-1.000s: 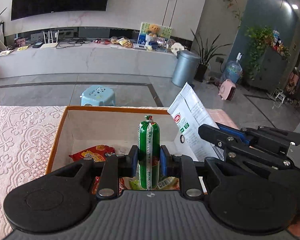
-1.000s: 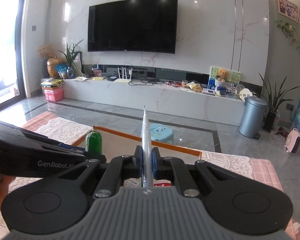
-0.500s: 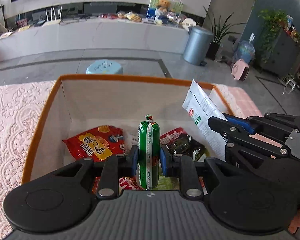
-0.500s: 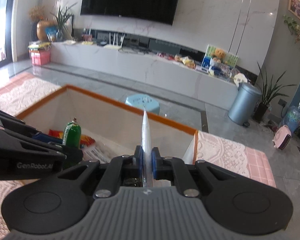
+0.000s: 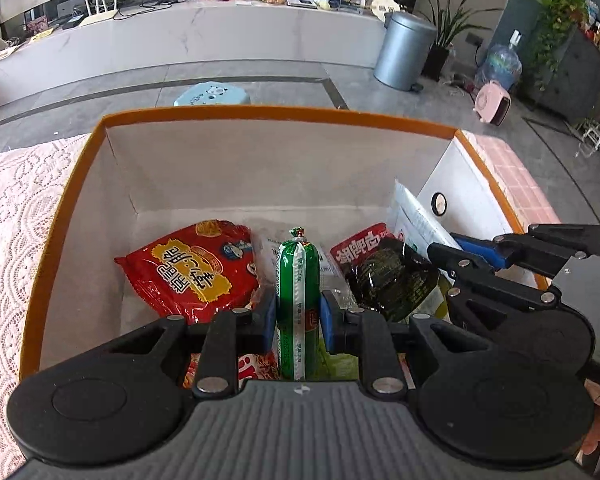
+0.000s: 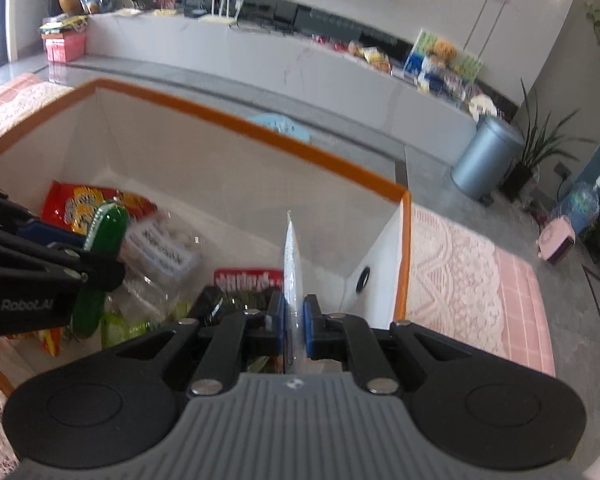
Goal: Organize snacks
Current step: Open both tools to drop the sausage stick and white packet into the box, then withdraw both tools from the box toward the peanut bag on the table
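One orange-rimmed box point(image 5: 80, 168) contains one red packet point(image 5: 188, 268) and one dark packet point(image 5: 392, 276). Left gripper point(image 5: 298, 316) clamps one green sausage point(image 5: 298, 280); right gripper point(image 6: 293, 322) clamps one white pouch point(image 6: 292, 256).

Both grippers are tilted down, side by side and close together. The left gripper point(image 5: 298, 316) has its blue pads point(image 5: 269, 318) clamped tight on something round. The right gripper point(image 6: 294, 322) is pinched nearly flat on something thin, and sits just right of the left one.
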`<state>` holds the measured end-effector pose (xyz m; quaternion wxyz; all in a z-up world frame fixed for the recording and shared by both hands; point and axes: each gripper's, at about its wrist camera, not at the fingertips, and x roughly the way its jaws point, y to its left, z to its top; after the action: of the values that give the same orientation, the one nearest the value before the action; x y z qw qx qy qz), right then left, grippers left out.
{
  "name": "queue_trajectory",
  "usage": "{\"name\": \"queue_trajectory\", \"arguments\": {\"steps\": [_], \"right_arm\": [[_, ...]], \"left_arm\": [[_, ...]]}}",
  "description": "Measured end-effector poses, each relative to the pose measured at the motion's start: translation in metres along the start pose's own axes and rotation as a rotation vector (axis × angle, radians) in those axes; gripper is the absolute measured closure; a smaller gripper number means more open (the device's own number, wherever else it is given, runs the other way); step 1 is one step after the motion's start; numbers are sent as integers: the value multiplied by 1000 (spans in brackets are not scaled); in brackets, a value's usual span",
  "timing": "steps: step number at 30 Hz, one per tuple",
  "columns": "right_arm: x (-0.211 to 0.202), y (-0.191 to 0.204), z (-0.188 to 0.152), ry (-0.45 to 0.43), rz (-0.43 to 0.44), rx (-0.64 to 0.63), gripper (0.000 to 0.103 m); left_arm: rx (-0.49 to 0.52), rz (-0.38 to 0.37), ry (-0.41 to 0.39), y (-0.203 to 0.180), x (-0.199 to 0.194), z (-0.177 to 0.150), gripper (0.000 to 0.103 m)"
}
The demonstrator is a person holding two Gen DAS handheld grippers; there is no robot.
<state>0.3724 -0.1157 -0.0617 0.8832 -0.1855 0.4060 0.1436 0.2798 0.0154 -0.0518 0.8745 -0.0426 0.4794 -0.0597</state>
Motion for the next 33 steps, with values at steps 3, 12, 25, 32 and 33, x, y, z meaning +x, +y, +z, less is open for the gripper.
{"name": "queue_trajectory", "arguments": {"steps": [3,12,25,32,33], "right_arm": [[-1,2,-2,4,4,-5,97],[-19,4,-2,-37,7,-19,80],[-80,-4,-9,-126,33,-10,42],[-133,-13,-38,-210,93,101,40],[-140,-13,-43,-216,94,120,40]], "left_arm": [[1,4,14,-1,3,-3,78],[-6,1,-6,-4,-11,-6,58],[20,56,-166,-20,-70,-22,38],[72,74,-299,-36,-114,-55,38],[79,75,-311,-39,-120,-59,38]]}}
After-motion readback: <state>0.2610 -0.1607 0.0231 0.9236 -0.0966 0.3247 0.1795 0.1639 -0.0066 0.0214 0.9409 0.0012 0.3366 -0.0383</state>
